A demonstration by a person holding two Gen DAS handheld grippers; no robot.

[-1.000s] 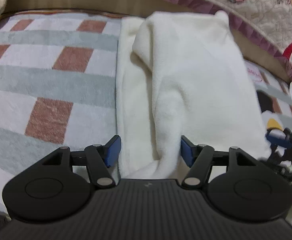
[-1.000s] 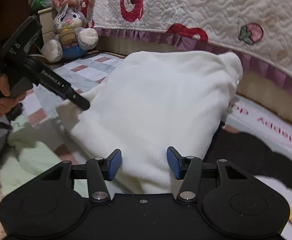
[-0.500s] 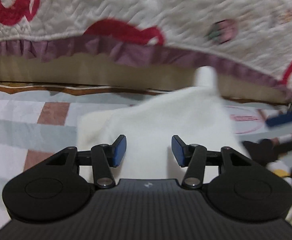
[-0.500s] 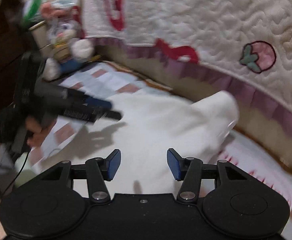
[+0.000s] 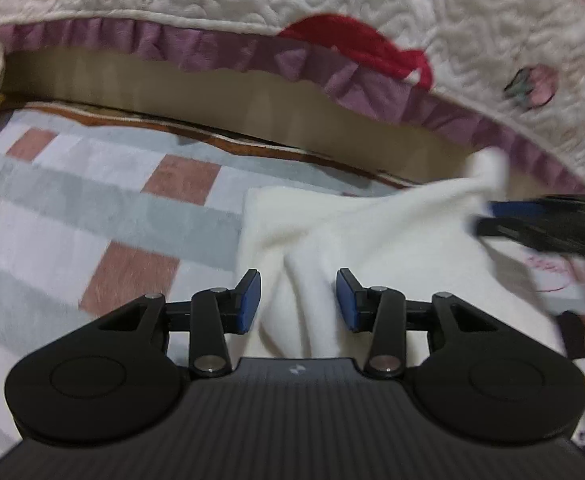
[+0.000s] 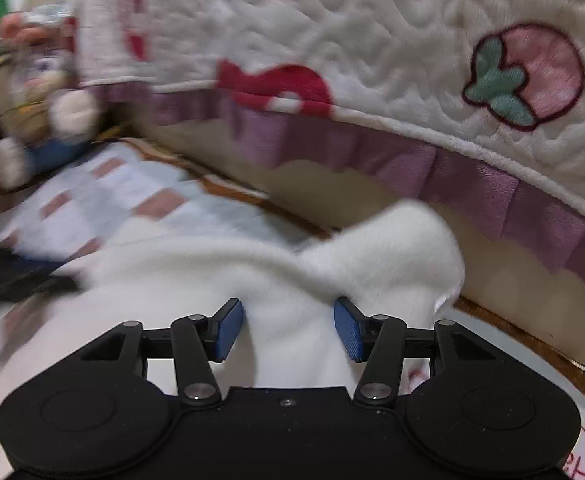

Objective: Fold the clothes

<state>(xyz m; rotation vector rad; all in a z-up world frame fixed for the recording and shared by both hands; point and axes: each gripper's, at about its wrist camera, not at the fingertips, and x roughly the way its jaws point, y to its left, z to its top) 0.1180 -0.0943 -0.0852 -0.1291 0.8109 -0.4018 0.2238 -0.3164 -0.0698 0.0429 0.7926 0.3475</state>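
A white fleece garment [image 5: 372,236] lies partly folded on a checked blanket [image 5: 92,208]. My left gripper [image 5: 298,300] is open, low over the garment's near left part, with a fold of fleece rising between its blue pads. My right gripper [image 6: 288,330] is open over the garment [image 6: 252,272], just short of its far raised corner [image 6: 404,240]. In the left wrist view the right gripper [image 5: 540,220] shows blurred at the right, by that far corner. In the right wrist view the left gripper [image 6: 16,276] is a dark blur at the left.
A quilted cover [image 5: 332,20] with red shapes and a purple ruffle [image 5: 212,48] hangs over the bed edge behind the garment. A stuffed rabbit toy [image 6: 40,100] sits at the far left. A printed mat [image 5: 548,268] lies right of the garment.
Both grippers moved forward over the garment toward its far edge and tilted lower. The right gripper now sits near the far corner. Both stayed open.
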